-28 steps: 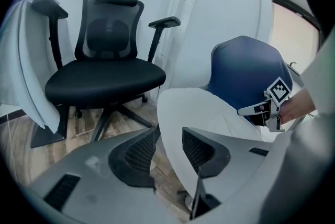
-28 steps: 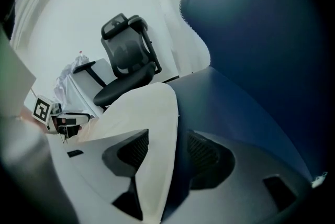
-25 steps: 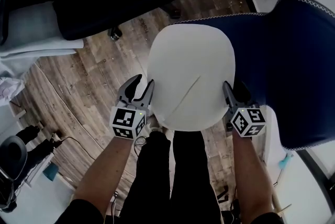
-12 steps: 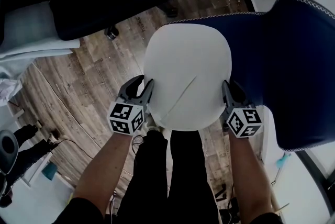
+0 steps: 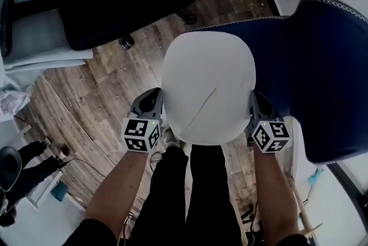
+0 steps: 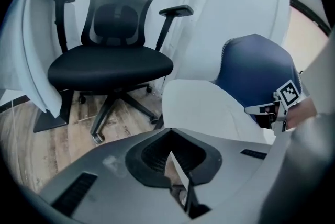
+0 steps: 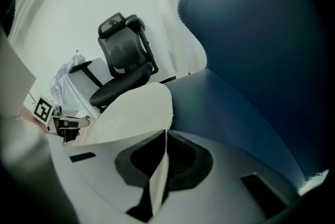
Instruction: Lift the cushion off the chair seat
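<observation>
Head view: white cushion (image 5: 208,87) lying on the blue chair seat (image 5: 270,38), not raised. left tongs (image 5: 154,98) at its left rim, right tongs (image 5: 256,100) at its right rim. A second back both stood spread beside the rim, now clamped in. Hands barely shifted otherwise.

Left gripper view: jaws fully together, thin strip of cushion (image 6: 178,173) nipped between them. Rest of it spreads ahead toward the right tongs (image 6: 272,110). Black office chair (image 6: 112,63) behind, not involved.

Right gripper view: same story. Jaws shut on a sliver of cushion (image 7: 159,168), body of it lying over the chair seat (image 7: 230,113).

Grasp step looks done on both sides, lift not started. Rim-only pinch, so probable sag or slip. Needs an even, simultaneous rise.
</observation>
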